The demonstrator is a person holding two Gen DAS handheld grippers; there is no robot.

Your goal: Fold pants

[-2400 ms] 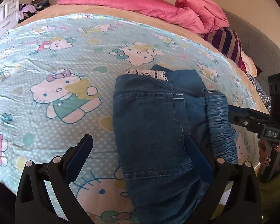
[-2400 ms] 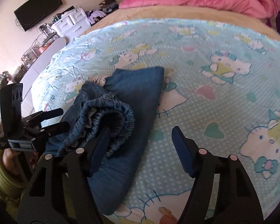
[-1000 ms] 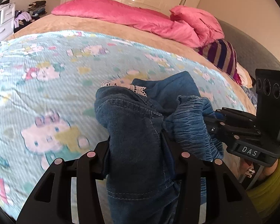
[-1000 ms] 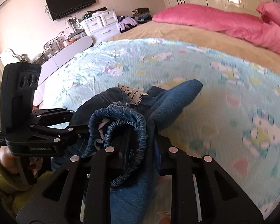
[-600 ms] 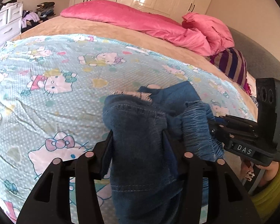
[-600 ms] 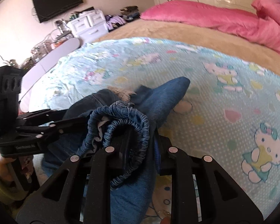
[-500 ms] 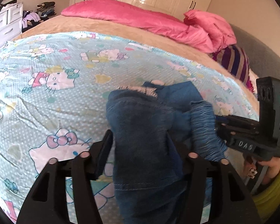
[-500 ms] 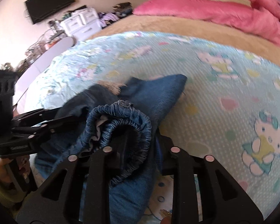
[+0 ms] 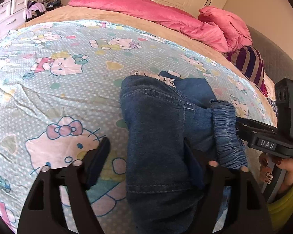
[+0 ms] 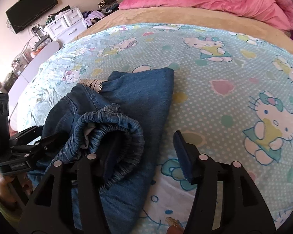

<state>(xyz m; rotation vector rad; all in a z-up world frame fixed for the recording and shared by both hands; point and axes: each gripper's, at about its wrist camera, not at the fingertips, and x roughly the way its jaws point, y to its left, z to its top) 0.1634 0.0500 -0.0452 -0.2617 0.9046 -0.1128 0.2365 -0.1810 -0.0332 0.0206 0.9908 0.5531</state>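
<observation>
- The denim pants lie folded in a bundle on the cartoon-cat bedspread, near its close edge; the gathered elastic waistband bulges up on the bundle's right side
- The left gripper stands spread wide, its 2 fingers on either side of the fold, not pinching it
- The right gripper is likewise parted; 1 finger sits inside the waistband loop, the other over bare bedspread
- A pink duvet lies at the far end
</observation>
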